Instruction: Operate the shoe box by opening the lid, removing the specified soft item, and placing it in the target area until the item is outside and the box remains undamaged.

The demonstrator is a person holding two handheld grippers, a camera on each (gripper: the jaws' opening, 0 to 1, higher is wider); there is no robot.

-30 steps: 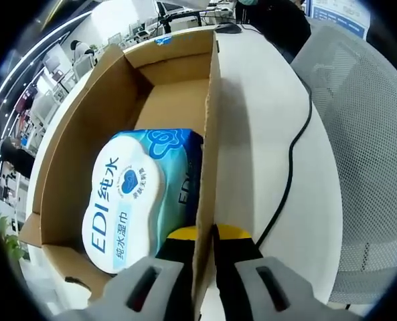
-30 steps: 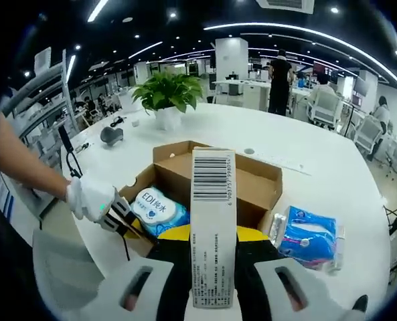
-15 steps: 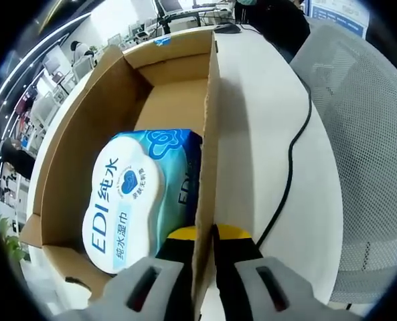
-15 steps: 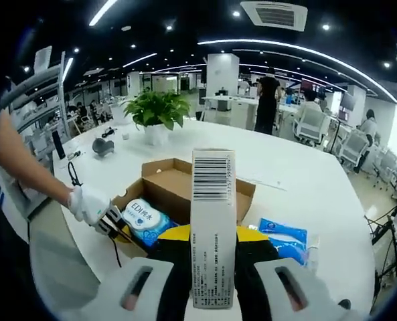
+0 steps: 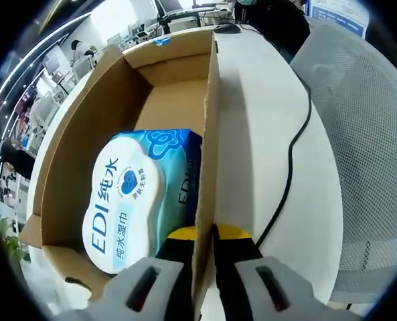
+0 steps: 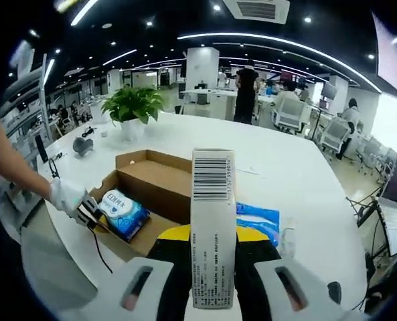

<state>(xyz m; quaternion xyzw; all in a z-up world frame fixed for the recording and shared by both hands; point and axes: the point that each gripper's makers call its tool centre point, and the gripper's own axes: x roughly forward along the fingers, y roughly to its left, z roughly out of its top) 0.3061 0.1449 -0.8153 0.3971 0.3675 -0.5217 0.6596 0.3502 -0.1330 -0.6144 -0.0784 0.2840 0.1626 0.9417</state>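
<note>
Bright, even office light; strong fisheye bending at the edges.
Ceiling strip lights (image 6: 265, 41) glare in the right gripper view; the white worktop (image 5: 258, 107) is nearly washed out, the box (image 5: 84, 134) casts soft shadows inside, and near parts blur.

Open-plan office around a big white table

The round white table (image 6: 298, 180) carries a potted plant (image 6: 132, 107); a grey mesh chair (image 5: 362, 134) stands beside it, ceiling light strips (image 6: 265, 40) curve overhead, and desks and people fill the far room.
</note>
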